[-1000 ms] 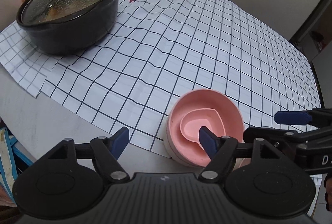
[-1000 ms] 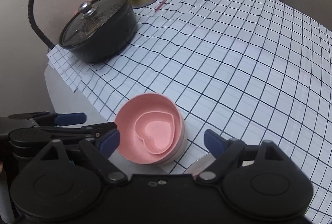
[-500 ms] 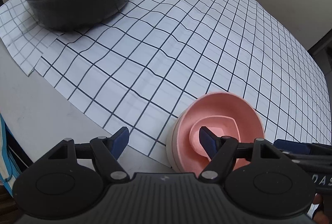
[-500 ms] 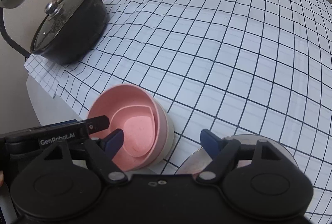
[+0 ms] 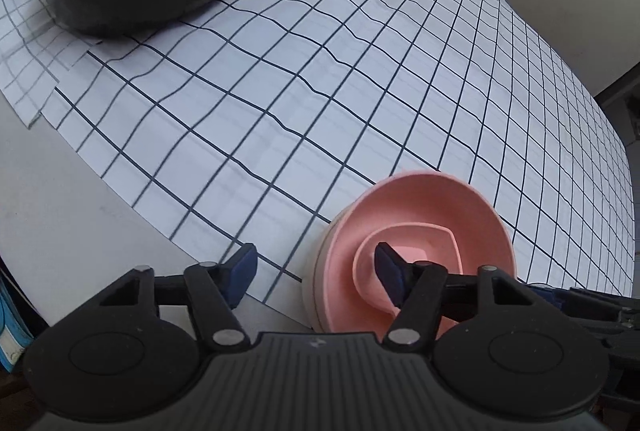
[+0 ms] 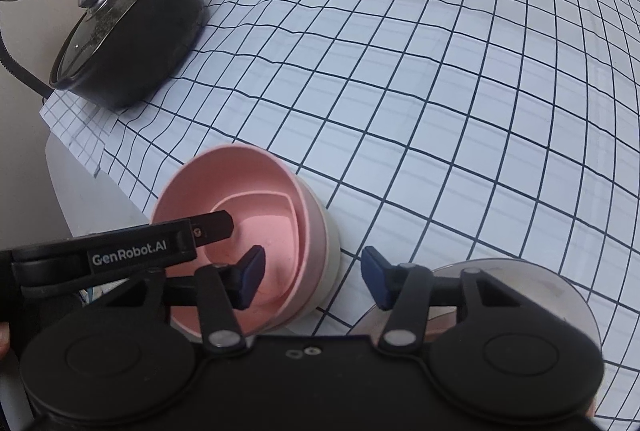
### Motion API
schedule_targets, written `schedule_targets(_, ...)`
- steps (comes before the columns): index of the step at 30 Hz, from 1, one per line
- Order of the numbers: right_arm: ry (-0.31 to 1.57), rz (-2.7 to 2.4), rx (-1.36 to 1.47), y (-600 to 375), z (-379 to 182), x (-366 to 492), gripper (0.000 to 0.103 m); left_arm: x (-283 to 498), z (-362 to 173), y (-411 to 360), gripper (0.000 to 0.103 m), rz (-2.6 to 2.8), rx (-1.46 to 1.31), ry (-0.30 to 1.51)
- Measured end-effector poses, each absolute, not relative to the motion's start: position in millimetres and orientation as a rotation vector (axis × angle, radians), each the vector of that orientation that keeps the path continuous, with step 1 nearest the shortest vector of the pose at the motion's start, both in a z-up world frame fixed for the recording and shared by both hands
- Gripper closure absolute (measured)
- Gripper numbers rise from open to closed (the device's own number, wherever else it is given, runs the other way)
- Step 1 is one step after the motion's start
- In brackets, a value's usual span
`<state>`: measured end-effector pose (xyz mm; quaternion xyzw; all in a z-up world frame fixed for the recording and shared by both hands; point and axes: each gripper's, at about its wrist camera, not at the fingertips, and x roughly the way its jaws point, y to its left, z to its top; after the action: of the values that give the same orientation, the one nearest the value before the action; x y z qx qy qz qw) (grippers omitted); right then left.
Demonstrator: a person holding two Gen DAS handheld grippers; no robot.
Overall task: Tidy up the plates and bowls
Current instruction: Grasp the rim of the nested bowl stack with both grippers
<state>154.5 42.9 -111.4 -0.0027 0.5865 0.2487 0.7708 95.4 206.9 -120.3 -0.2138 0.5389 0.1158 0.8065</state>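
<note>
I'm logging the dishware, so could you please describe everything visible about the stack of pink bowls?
The stack of pink bowls has a round matte pink bowl nested in a cream one, with a small heart-shaped pink dish inside. It sits upright at the checked cloth's near edge. Both closing grippers straddle its rim, one finger inside; contact is unclear.

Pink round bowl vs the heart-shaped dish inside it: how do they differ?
The pink round bowl has a circular rim; the heart-shaped dish has a lobed rim running to a point. The round bowl is clearly the wider and holds the heart-shaped dish nested inside it. The round bowl itself sits in a cream bowl, while the heart-shaped dish sits in the round bowl. Both are the same matte pink, upright and apparently empty.
</note>
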Motion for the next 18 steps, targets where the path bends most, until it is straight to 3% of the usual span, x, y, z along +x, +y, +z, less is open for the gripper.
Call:
schedule_targets(8, 1.286, 0.554, -0.007, 46.7, -115.9, 154.5, 0.069, 95.2, -122.3, 201.9, 0.066, 0.211, -0.477, 1.167)
schedule_targets(18, 1.282, 0.531, -0.022, 47.2, -117.2, 153.8, 0.081, 93.2, -118.7, 200.6, 0.075, 0.23, -0.455, 1.169)
